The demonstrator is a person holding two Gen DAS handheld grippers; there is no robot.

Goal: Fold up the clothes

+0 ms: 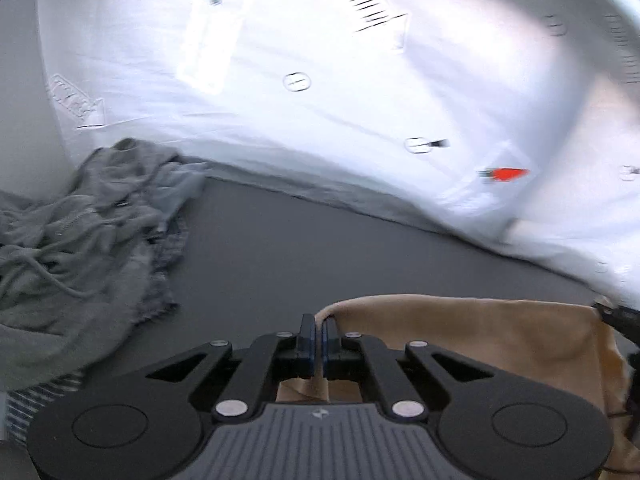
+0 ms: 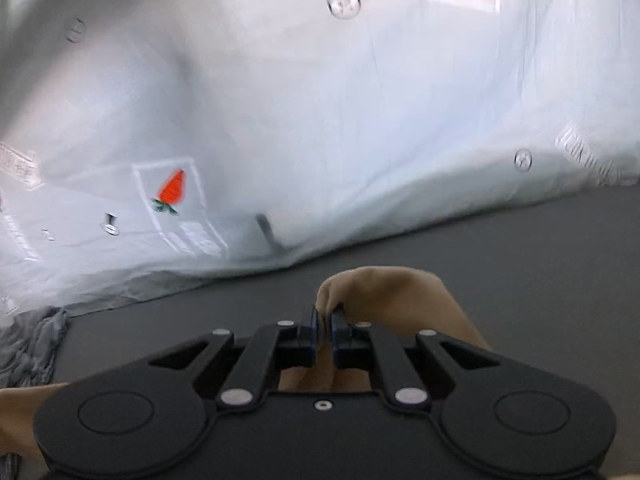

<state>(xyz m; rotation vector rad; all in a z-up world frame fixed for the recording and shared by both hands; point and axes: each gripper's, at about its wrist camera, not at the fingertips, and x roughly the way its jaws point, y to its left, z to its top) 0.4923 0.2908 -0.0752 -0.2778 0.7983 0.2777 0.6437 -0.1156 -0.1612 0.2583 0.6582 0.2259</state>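
A tan garment (image 1: 472,336) hangs stretched over the dark grey surface (image 1: 280,248). My left gripper (image 1: 318,322) is shut on one folded edge of it, cloth pinched between the blue pads. The cloth runs rightward to a black gripper tip (image 1: 612,312) at the frame's edge. In the right wrist view my right gripper (image 2: 325,316) is shut on another bunched edge of the same tan garment (image 2: 396,300), which bulges above and right of the jaws. More tan cloth (image 2: 20,404) shows at the lower left.
A white sheet with carrot prints (image 1: 320,80) lies piled along the far side of the surface, also the white sheet (image 2: 320,120). A heap of grey clothes (image 1: 72,232) sits at the left, over a striped item (image 1: 36,392). Grey clothes (image 2: 28,344) show at the left.
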